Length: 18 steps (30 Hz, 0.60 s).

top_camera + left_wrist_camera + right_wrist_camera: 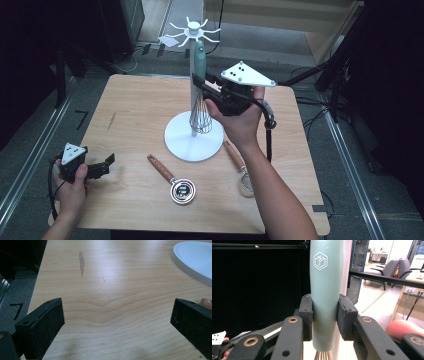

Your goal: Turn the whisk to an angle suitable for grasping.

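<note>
We have the right gripper [204, 90] clenched on the whisk [325, 290], pads flat on both sides of its smooth teal handle, wires pointing down; the whisk stands upright against the pole of the white rack [194, 142], at about 12 o'clock from table centre. We judge it light but top-slippery: the glossy, tapered handle could slide, so the hold belongs mid-handle, never on the springy wires. The left gripper [102, 167] rests agape and empty at 8 o'clock.
</note>
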{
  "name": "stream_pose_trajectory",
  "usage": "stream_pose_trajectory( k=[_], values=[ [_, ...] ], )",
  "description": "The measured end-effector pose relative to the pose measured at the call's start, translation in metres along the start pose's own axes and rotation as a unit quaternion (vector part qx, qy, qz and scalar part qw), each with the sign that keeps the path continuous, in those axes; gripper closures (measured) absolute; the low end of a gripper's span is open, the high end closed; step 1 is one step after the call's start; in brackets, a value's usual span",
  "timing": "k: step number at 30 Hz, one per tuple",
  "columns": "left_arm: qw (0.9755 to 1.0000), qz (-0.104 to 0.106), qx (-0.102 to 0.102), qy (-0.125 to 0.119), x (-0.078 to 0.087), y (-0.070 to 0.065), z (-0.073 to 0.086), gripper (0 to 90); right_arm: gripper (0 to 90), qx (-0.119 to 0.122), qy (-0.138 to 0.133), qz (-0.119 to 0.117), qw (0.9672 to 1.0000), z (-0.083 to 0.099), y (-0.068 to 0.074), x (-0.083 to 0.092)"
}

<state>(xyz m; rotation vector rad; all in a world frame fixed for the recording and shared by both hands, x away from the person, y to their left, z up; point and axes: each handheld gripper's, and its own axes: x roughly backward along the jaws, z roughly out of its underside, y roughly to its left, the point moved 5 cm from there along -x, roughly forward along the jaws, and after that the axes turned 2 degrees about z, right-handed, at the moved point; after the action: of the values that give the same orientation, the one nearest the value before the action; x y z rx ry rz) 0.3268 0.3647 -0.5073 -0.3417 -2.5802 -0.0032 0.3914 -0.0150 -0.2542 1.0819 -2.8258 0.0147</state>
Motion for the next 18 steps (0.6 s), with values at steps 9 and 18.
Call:
stream_pose_trajectory(
  k=[9, 18],
  values=[
    [1.0000, 0.000, 0.000, 0.001, 0.0000, 0.0001, 0.0000, 0.0, 70.4, -0.002, 0.002, -0.002, 1.0000, 0.0025, -0.0002, -0.0008],
    [1.0000, -0.001, 0.000, 0.001, 0.0000, 0.0002, 0.0000, 0.0, 68.8, -0.016, 0.006, -0.011, 0.9998, 0.0018, -0.0003, 0.0002]
  ],
)
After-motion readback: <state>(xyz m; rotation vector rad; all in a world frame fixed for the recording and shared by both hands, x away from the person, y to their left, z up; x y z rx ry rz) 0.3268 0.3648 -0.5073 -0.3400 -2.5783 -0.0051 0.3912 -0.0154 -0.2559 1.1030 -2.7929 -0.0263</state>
